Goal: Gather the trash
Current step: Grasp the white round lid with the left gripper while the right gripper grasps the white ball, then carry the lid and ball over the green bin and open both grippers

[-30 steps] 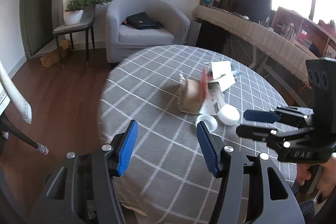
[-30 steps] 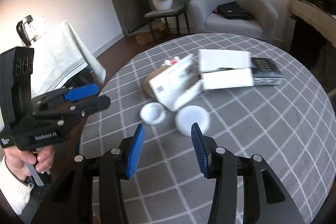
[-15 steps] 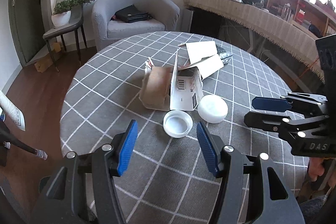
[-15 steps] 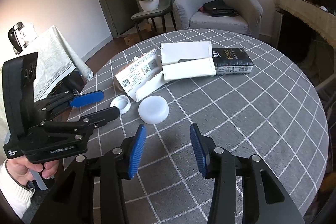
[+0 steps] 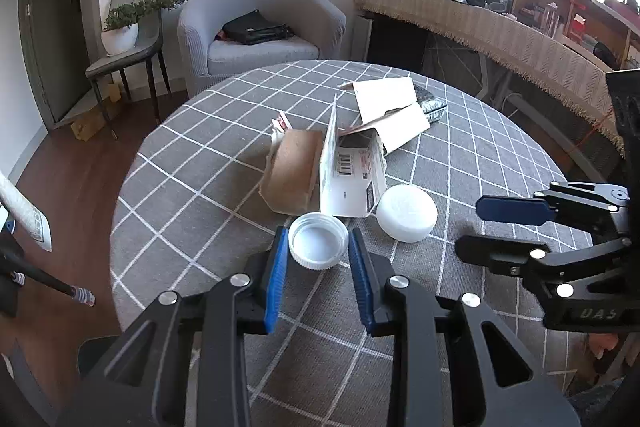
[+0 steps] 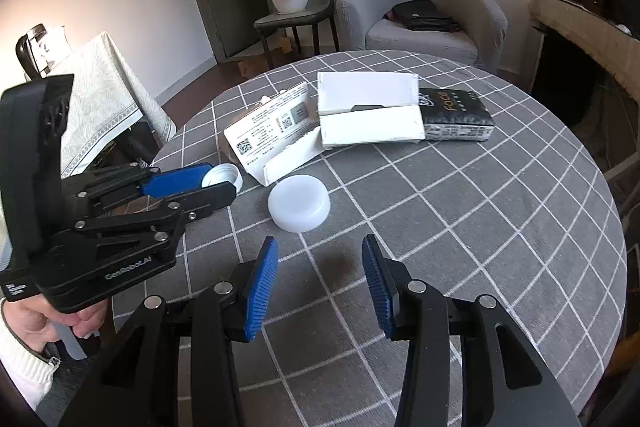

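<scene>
A white open-side-up plastic lid (image 5: 318, 239) lies on the grey checked round table (image 5: 208, 187). My left gripper (image 5: 318, 259) has its blue pads on either side of the lid, close to its rim, partly closed. A white round cap (image 5: 407, 213) lies to its right, also in the right wrist view (image 6: 299, 202). An opened white carton (image 5: 352, 179) and brown cardboard (image 5: 294, 171) lie behind. My right gripper (image 6: 320, 269) is open and empty, short of the round cap.
White folded cardboard (image 6: 370, 113) and a black tissue pack (image 6: 456, 113) lie further back on the table. A grey armchair (image 5: 260, 27) and a chair with a potted plant (image 5: 128, 31) stand beyond. A cloth-covered stand (image 6: 100, 87) is left of the table.
My left gripper moved forward to the lid and narrowed its jaws around it. My right gripper moved closer to the white round cap.
</scene>
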`<state>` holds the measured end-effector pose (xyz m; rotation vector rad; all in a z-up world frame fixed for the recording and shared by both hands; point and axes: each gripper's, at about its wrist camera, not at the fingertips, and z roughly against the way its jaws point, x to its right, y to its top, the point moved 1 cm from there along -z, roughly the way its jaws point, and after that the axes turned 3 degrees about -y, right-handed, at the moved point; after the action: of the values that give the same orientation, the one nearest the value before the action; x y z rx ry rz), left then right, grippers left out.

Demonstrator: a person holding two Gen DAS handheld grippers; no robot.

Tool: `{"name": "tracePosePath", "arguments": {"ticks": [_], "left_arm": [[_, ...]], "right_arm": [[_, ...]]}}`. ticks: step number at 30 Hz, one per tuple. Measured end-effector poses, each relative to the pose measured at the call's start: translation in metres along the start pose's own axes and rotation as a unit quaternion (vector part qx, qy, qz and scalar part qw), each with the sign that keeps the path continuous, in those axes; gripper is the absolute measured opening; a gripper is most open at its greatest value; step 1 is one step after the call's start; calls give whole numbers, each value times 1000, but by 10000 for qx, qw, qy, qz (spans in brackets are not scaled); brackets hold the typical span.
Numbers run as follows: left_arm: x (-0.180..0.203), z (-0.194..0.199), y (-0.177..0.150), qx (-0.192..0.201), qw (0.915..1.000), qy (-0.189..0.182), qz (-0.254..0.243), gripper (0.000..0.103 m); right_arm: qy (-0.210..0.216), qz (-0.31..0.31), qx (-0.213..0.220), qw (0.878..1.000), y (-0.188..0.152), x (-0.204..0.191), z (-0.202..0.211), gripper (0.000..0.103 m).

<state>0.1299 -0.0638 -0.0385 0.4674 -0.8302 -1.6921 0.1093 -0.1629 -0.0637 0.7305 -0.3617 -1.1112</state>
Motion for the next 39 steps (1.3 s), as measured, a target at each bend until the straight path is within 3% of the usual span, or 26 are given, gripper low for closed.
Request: {"name": "tracePosePath", "arguments": {"ticks": [21, 30, 39], "left_arm": [[-45, 31, -8, -9, 9995, -28, 306, 33], [-63, 46, -16, -14, 9995, 25, 324, 33], [-96, 62, -25, 4, 9987, 163, 490, 33]], "right_arm": [[-313, 182, -218, 9991, 21, -24, -27, 42], [-827, 125, -394, 9957, 33, -31, -36, 38], [-936, -41, -15, 9956, 44, -30, -8, 38]]}}
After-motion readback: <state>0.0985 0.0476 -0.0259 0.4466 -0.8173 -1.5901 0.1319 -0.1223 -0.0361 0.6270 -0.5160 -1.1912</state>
